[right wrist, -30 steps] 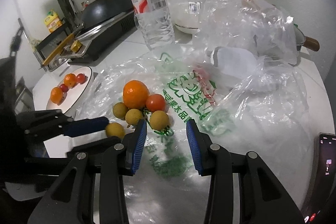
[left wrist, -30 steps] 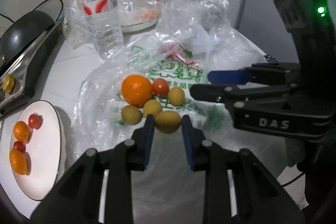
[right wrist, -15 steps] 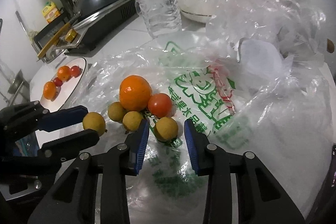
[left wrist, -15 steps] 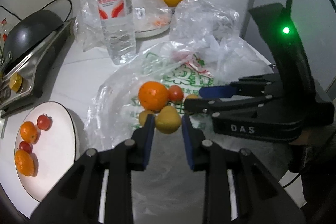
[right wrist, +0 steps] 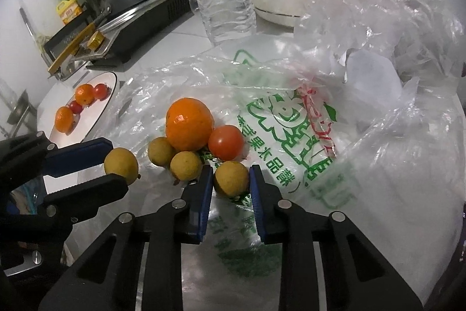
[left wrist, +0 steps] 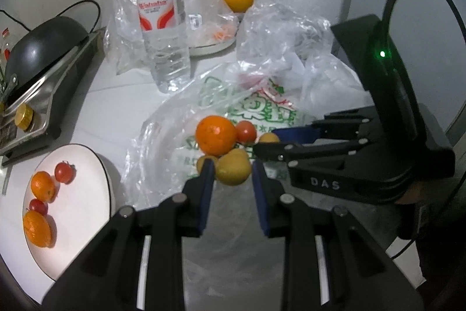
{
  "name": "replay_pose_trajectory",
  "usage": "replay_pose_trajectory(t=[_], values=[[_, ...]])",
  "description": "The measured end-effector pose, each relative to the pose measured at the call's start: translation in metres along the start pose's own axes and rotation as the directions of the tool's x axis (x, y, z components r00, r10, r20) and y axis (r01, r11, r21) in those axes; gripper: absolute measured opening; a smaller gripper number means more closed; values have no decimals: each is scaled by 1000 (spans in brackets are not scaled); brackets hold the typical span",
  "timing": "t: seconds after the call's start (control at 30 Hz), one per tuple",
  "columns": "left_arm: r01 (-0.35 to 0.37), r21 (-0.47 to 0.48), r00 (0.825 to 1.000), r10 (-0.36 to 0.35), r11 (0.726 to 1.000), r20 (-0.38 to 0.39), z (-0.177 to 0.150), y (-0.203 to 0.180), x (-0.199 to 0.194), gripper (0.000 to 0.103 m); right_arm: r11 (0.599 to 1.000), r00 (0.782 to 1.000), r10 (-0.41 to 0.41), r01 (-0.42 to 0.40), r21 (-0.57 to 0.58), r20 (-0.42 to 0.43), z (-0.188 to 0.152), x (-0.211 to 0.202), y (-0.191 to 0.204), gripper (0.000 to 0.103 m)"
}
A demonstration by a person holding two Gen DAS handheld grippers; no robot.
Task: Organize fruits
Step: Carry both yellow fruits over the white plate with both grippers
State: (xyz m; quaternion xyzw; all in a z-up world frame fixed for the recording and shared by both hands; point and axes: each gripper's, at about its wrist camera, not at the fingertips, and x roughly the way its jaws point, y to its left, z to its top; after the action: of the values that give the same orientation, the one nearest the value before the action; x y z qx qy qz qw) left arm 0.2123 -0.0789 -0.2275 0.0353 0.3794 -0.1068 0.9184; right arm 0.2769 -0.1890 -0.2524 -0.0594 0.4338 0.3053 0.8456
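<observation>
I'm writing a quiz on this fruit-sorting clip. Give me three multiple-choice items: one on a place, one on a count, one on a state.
1. Where does the big orange lie?
A on the printed plastic bag
B on the white plate
C in the black pan

2. How many fruits lie on that plate?
A two
B four
C six

3. What is between the jaws of the left gripper?
A nothing
B a red tomato
C a small yellow fruit

Answers: 1 A, it rests on the green lettering; 2 B, two orange and two red; 3 C, the fruit sits between the blue pads.
</observation>
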Motion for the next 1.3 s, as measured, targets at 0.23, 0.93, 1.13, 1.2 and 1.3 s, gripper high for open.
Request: replay_pose_trajectory(t=[0.23, 0.93, 1.13, 1.2, 1.3], values=[[12, 27, 1000, -12, 1000, 22, 0, -2, -14, 27, 1000, 999, -21, 21, 9, 45, -2, -20, 8, 27], [10, 61, 995, -16, 998, 101, -18, -1, -71, 27, 998, 986, -65, 62, 25, 153, -24, -77, 47, 27], [4, 54, 993, -10, 999, 118, -25, 5, -83, 27, 998, 984, -70, 68, 15, 165, -25, -83, 61, 27], [1, 51, 993, -7, 999, 122, -27, 8, -86, 27, 997, 983, -72, 71, 11, 168, -25, -86, 66, 27], [-2, 46, 992, -4, 999, 130, -30, 14, -92, 27, 997, 982, -73, 73, 6, 172, -26, -86, 71, 27]])
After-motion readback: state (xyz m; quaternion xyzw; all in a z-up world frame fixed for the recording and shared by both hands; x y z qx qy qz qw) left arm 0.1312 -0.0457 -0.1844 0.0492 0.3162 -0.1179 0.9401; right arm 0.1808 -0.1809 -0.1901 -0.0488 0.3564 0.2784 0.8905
